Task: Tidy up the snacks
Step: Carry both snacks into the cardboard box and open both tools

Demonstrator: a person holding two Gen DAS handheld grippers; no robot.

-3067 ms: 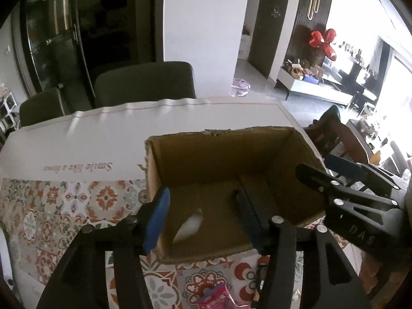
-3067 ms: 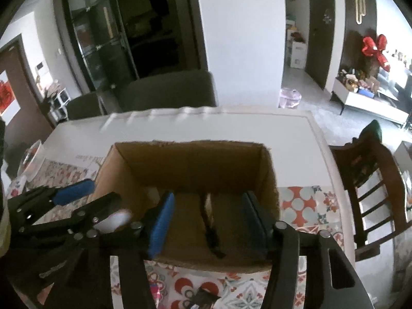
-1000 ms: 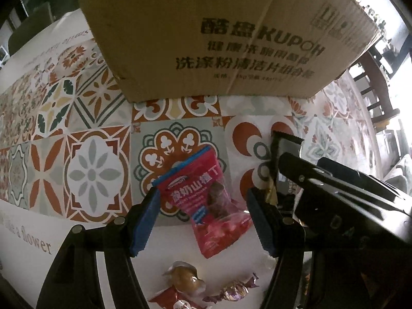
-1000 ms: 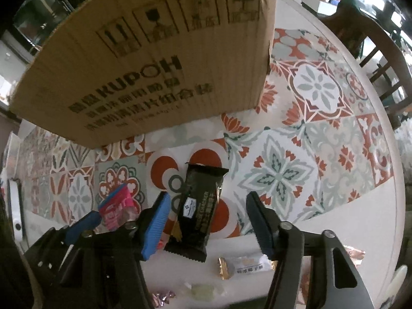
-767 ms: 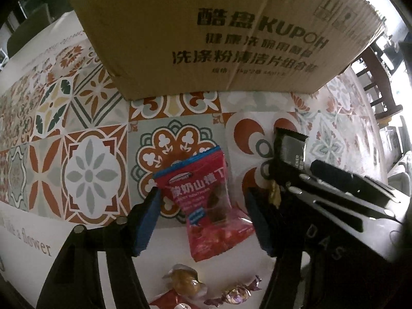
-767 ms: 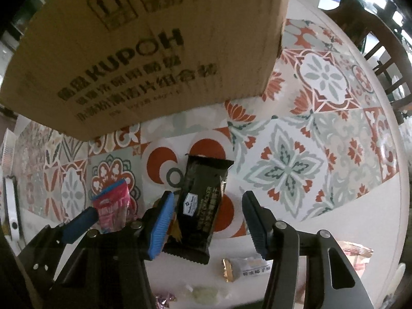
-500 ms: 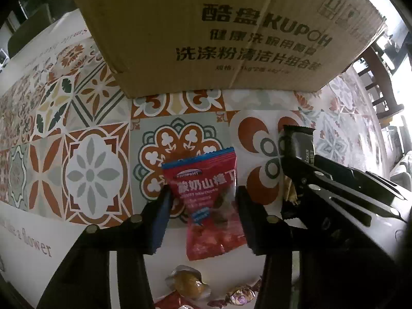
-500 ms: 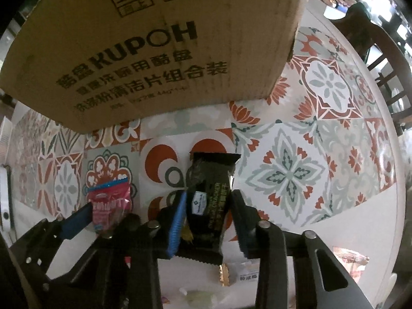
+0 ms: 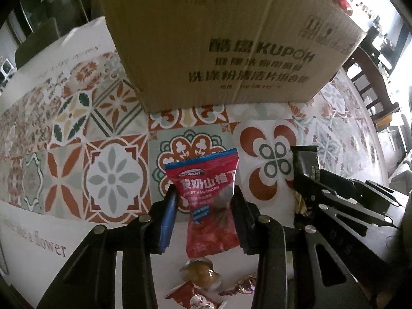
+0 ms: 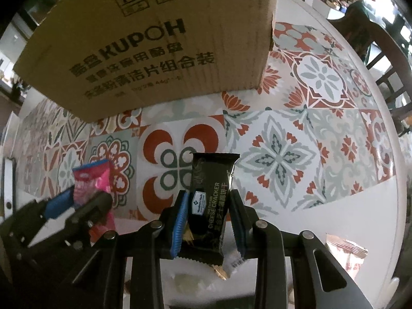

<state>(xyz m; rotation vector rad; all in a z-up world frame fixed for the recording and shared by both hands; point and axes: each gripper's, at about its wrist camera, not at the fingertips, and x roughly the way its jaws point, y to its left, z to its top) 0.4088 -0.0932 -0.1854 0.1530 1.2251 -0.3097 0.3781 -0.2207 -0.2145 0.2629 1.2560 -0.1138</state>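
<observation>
A cardboard box printed KUPOH stands on the patterned tablecloth, seen also in the right wrist view. My left gripper is shut on a red hawthorn snack packet, lifted a little off the table. My right gripper is shut on a black cheese cracker packet. The red packet and left gripper show at the left of the right wrist view. The right gripper with the black packet shows at the right of the left wrist view.
Several loose wrapped candies lie on the white table edge below the left gripper. More small packets lie near the right gripper. A dark wooden chair stands beyond the table's right side. The patterned cloth spreads before the box.
Both grippers dropped from above the box to the table front, closed their jaws on the two packets, and now lift them slightly.
</observation>
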